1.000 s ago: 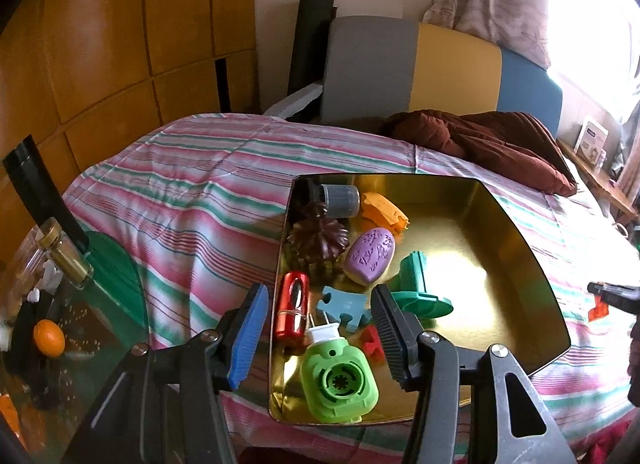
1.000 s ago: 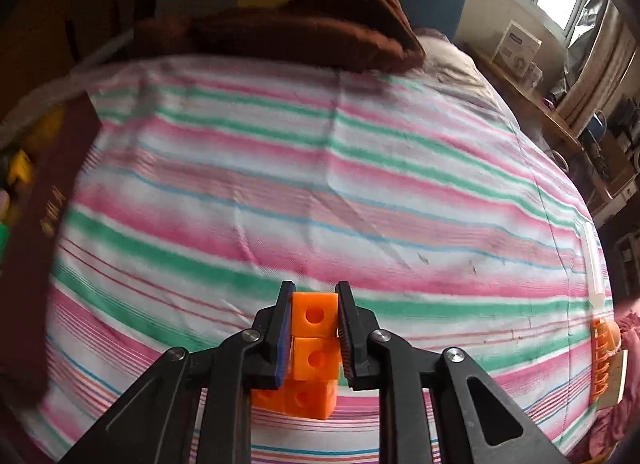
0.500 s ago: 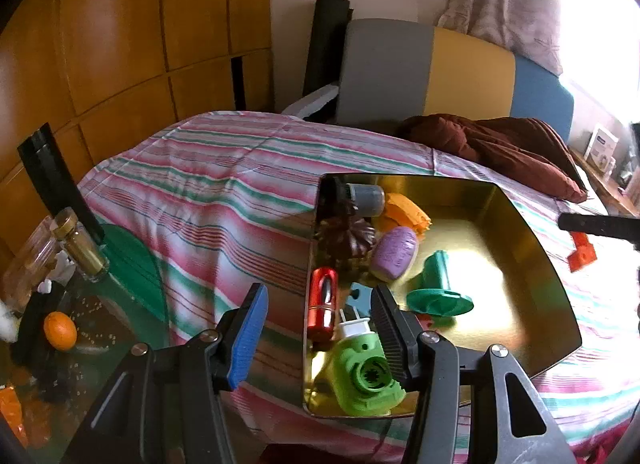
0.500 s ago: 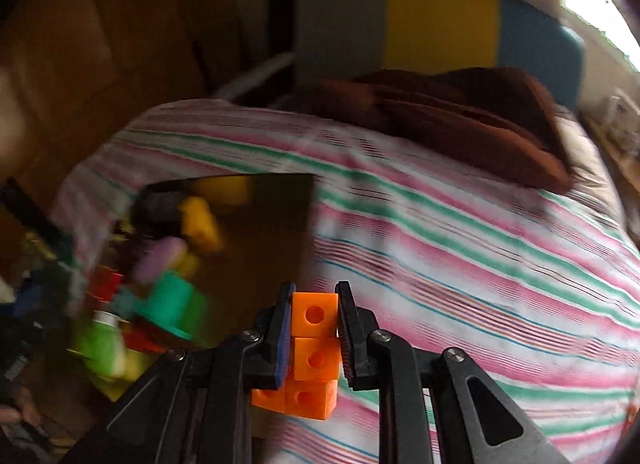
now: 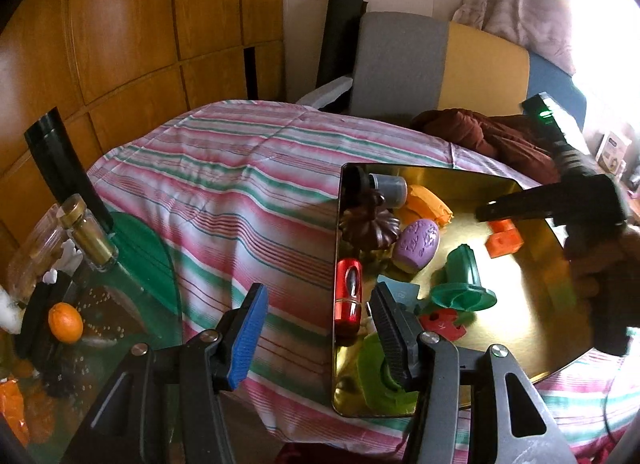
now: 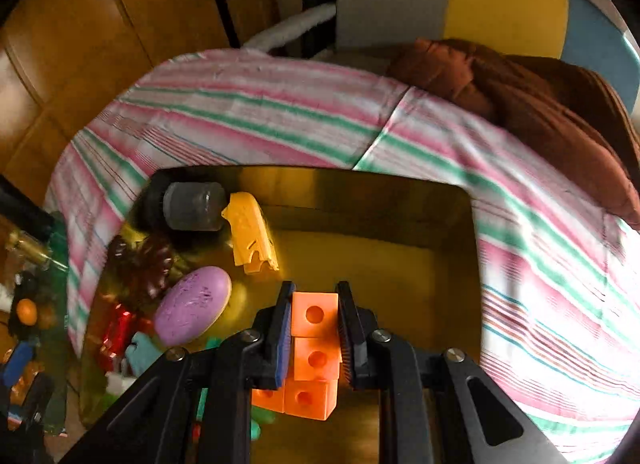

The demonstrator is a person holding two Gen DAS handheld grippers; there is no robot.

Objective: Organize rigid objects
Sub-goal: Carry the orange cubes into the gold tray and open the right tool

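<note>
My right gripper (image 6: 314,318) is shut on an orange block piece (image 6: 314,338) made of joined cubes and holds it above the gold tray (image 6: 400,264). In the left wrist view the orange block piece (image 5: 505,240) hangs over the tray's (image 5: 520,336) right half under the right gripper (image 5: 494,215). The tray holds a purple soap (image 5: 418,242), a yellow-orange piece (image 5: 430,203), a grey cylinder (image 5: 388,187), a brown flower shape (image 5: 370,225), a red cylinder (image 5: 349,290), a green spool (image 5: 464,284) and a green round toy (image 5: 380,376). My left gripper (image 5: 316,324) is open and empty at the tray's near left edge.
The tray lies on a striped bedspread (image 5: 240,199). A brown blanket (image 5: 492,139) lies behind it. A glass side table (image 5: 80,324) at the left holds a bottle (image 5: 88,240) and an orange fruit (image 5: 65,322). Wooden panels and a headboard stand behind.
My right gripper has swung left with the orange block piece, from over the bare bedspread to above the tray. The left gripper has shifted left, staying open.
</note>
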